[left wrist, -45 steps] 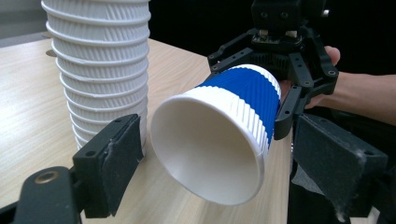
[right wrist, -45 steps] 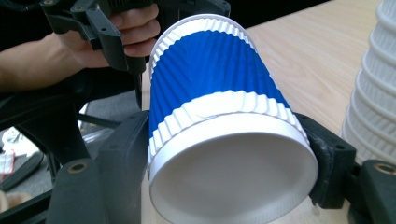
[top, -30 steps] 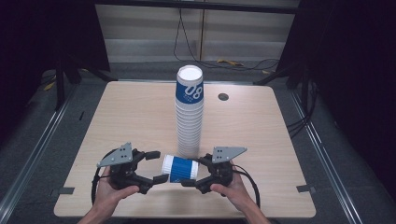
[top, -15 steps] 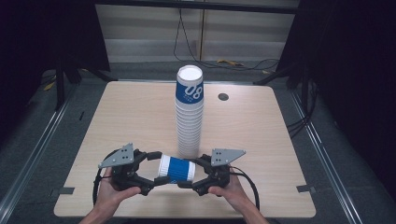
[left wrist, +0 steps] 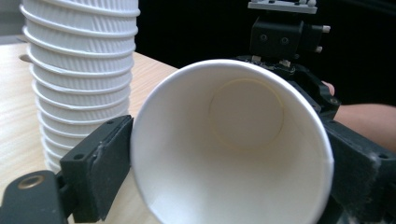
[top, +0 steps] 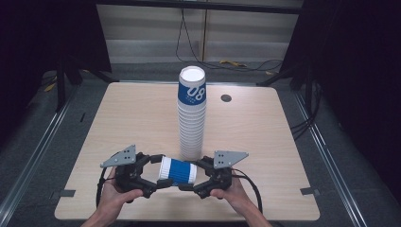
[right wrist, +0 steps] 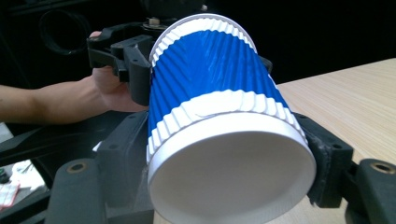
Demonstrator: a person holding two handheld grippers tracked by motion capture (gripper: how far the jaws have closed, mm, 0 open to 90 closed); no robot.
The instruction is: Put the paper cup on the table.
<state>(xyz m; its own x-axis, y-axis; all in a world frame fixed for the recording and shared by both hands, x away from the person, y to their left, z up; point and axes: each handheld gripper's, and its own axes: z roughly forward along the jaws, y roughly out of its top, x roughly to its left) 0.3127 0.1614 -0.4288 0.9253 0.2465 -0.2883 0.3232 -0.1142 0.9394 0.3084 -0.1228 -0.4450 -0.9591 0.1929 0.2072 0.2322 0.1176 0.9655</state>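
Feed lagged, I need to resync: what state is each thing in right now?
blue cup: on its side, empty, held at both ends.
left gripper: shut on the cup's rim end.
right gripper: shut on the cup's base end.
cup stack: upright on the table, apart from both grippers.

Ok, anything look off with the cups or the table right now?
Nothing looks damaged or spilled. The blue cup lies on its side, clamped between the left gripper at its open rim and the right gripper at its base. The cup stack stands upright behind it.
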